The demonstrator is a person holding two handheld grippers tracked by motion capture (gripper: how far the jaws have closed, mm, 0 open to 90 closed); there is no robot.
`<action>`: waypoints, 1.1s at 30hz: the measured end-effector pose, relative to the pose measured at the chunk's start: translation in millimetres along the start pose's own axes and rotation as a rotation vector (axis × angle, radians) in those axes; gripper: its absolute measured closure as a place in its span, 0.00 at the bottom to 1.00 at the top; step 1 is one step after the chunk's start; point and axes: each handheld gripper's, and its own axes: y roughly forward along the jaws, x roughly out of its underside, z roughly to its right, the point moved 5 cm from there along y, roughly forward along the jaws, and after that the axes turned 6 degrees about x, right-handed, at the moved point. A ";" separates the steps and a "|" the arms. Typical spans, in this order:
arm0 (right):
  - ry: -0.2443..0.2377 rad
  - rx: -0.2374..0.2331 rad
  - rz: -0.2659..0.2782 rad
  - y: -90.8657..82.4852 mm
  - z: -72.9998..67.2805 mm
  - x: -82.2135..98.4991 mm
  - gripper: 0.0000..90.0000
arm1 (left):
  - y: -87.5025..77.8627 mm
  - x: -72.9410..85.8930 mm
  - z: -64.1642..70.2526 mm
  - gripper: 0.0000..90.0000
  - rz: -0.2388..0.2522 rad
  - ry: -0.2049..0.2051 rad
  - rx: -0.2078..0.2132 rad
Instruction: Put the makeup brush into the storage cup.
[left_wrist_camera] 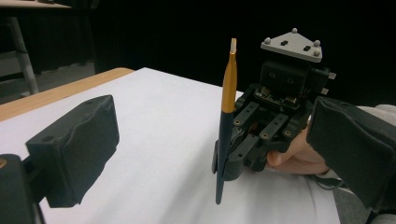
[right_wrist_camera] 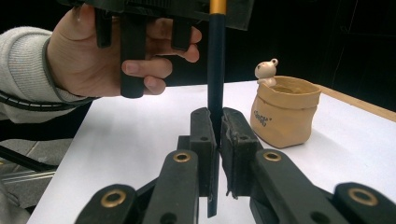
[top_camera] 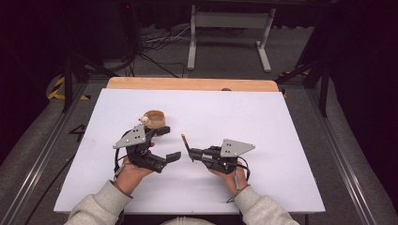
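Here the right hand-held gripper (right_wrist_camera: pixel 214 140) pinches a dark pencil (right_wrist_camera: pixel 215 70) with a gold band, and holds it above the white bench (top_camera: pixel 263 117). The left hand-held gripper (top_camera: pixel 166 143) has its jaws spread wide, with nothing between them, just beside a small tan pot (top_camera: pixel 157 118).

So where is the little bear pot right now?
In the high view the tan bear pot stands on the white table, left of centre, just beyond the left gripper.
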 end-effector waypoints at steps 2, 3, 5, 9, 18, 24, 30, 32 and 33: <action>0.001 -0.001 0.000 0.1 -0.2 0.0 0.93 | 3.4 -0.2 0.1 0.04 -0.005 -0.002 0.005; 0.002 -0.002 0.001 0.2 -0.2 -0.1 0.93 | 5.0 -0.2 0.2 0.05 -0.004 -0.003 0.008; 0.003 -0.005 -0.001 0.5 -0.5 0.0 0.93 | 8.5 -0.2 0.4 0.05 -0.006 -0.004 0.016; 0.002 -0.006 -0.003 1.3 -0.8 0.6 0.93 | 14.0 0.4 1.1 0.08 -0.016 -0.008 0.028; 0.001 -0.010 -0.008 1.5 -1.2 1.2 0.93 | 18.2 2.2 2.0 0.33 -0.022 -0.030 0.032; -0.004 -0.009 -0.010 2.1 -1.4 1.3 0.93 | 17.6 3.3 3.1 0.56 -0.032 -0.027 0.020; -0.004 -0.009 -0.011 2.0 -1.4 1.4 0.93 | 19.4 4.6 4.7 0.78 -0.039 -0.031 0.027; -0.002 -0.010 -0.012 1.7 -1.2 1.7 0.93 | 19.6 4.5 5.7 0.81 -0.041 -0.026 0.029; -0.002 -0.010 -0.012 1.6 -1.1 1.7 0.93 | 19.3 4.3 5.9 0.83 -0.044 -0.026 0.028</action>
